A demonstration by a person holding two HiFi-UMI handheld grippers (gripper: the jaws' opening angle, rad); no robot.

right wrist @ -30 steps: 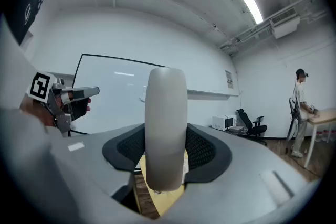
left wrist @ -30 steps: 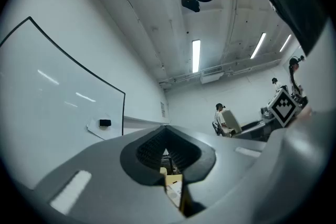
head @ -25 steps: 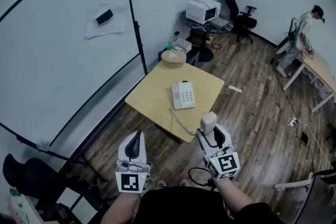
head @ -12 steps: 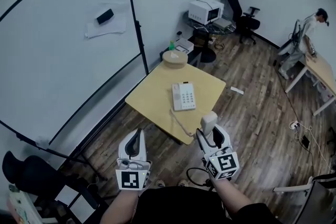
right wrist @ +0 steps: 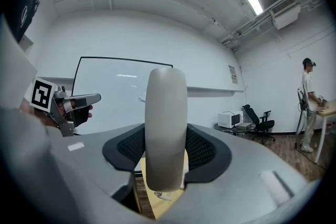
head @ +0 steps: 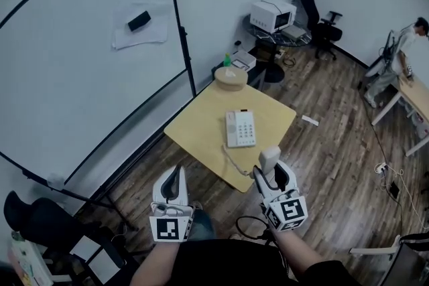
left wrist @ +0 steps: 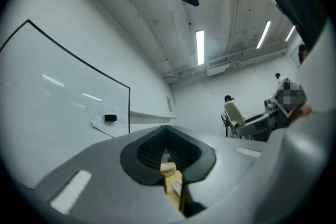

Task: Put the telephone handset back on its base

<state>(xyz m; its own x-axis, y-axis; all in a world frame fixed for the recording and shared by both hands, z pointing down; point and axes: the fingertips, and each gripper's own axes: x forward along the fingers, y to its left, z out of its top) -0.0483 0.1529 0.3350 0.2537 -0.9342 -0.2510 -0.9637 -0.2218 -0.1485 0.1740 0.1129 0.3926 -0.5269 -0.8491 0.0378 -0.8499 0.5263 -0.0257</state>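
Note:
The white telephone base lies flat on a square yellow table, its keypad facing up. A coiled cord runs from it over the table's near edge toward the handset. My right gripper is shut on that pale handset, which stands upright between the jaws in the right gripper view, short of the table and above the floor. My left gripper hovers to the left at the same height, jaws together with nothing in them; its pads show only a thin slit.
A large whiteboard on a stand borders the table's left side. Beyond the table are a round wooden stool, a white appliance and a black office chair. A person stands by a desk at the right. A dark chair sits near left.
The head view has shifted a little, so the table and base sit slightly further right and lower in the picture. Both grippers keep their places and the handset stays gripped.

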